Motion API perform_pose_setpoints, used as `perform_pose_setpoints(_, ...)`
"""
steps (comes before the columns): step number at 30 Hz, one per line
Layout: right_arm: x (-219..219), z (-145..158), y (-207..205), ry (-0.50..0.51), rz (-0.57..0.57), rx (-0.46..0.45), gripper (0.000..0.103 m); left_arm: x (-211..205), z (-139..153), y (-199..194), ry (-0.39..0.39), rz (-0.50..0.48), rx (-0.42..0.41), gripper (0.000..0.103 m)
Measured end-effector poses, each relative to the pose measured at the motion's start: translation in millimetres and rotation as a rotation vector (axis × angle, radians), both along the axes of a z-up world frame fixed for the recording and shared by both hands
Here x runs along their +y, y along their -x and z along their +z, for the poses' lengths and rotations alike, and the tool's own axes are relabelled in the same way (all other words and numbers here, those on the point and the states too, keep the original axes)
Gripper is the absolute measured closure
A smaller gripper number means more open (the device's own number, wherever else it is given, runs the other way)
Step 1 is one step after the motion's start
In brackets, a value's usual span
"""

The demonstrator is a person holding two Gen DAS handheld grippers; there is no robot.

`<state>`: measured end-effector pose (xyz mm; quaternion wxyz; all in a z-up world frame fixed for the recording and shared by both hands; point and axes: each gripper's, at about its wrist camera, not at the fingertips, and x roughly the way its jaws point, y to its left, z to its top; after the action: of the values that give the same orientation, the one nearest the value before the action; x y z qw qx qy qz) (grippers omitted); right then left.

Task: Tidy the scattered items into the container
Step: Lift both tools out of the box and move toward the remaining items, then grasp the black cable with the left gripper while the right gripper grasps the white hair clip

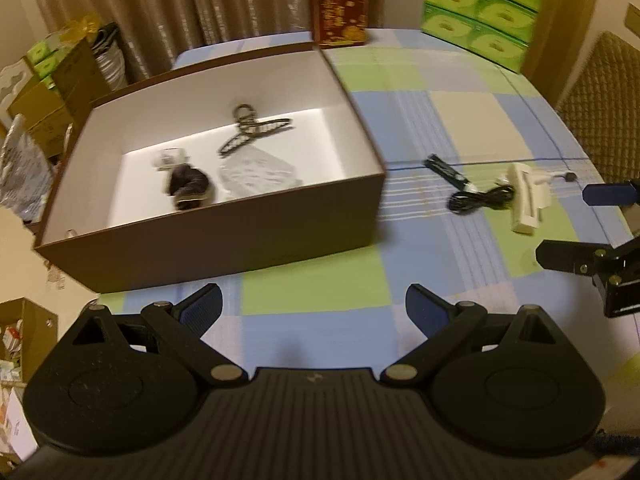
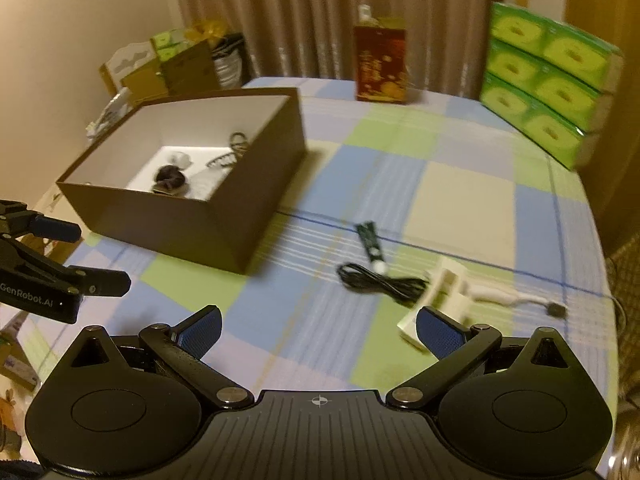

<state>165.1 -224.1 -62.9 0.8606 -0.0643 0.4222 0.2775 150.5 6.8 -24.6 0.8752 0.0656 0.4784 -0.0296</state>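
Observation:
A brown box (image 1: 224, 236) with a white inside stands on the checked tablecloth; it also shows in the right wrist view (image 2: 192, 224). Inside lie a hair claw (image 1: 252, 130), a dark scrunchie (image 1: 188, 186), a clear packet (image 1: 260, 172) and a small clear item (image 1: 170, 158). On the cloth to the right of the box lie a small dark tube (image 2: 371, 242), a coiled black cable (image 2: 380, 282) and a white device (image 2: 438, 300). My left gripper (image 1: 314, 308) is open and empty, in front of the box. My right gripper (image 2: 318, 332) is open and empty, just short of the white device.
A red-brown gift carton (image 2: 382, 64) stands at the far table edge. Stacked green tissue boxes (image 2: 548, 80) stand at the back right. Cardboard boxes and bags (image 1: 60, 80) crowd the floor to the left. A chair back (image 1: 604, 84) is at the right.

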Motion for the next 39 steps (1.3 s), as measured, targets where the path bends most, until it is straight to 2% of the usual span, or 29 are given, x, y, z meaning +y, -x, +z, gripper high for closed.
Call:
perform_pose_setpoints(20,-109.9,-17.6,-19.0,0.048,-0.184,0.058,0.002,-102.7,-32.6,-19.2,0.041,-0.172,0.061,0.007)
perform_pose_setpoints(26,-123.4,-24.9,-29.0,0.054,-0.202,0.061,0.002,-122.3,-40.4,-32.0,0.044,-0.227,0.052,0.008)
perform_pose_setpoints(32,-123.8,-33.7,-44.9,0.016,-0.218,0.077,0.003,-136.3,-47.5,-44.4,0.028,-0.278,0.034,0.008)
perform_pose_setpoints(33,-122.0,-35.4,-48.0,0.013,-0.220,0.082,0.004,-137.1,-49.0,-47.3,0.027,-0.281,0.036,0.008)
perform_pose_setpoints(35,-117.9,-39.3,-53.7,0.006,-0.218,0.094,0.013,-138.5,-51.8,-53.3,0.023,-0.285,0.041,0.009)
perform_pose_setpoints(37,-113.8,-43.9,-59.6,-0.002,-0.221,0.111,0.016,-139.9,-54.3,-59.4,0.021,-0.293,0.043,0.009)
perform_pose_setpoints(39,-109.2,-48.2,-64.4,-0.008,-0.223,0.116,0.025,-141.4,-56.6,-66.0,0.018,-0.301,0.046,0.009)
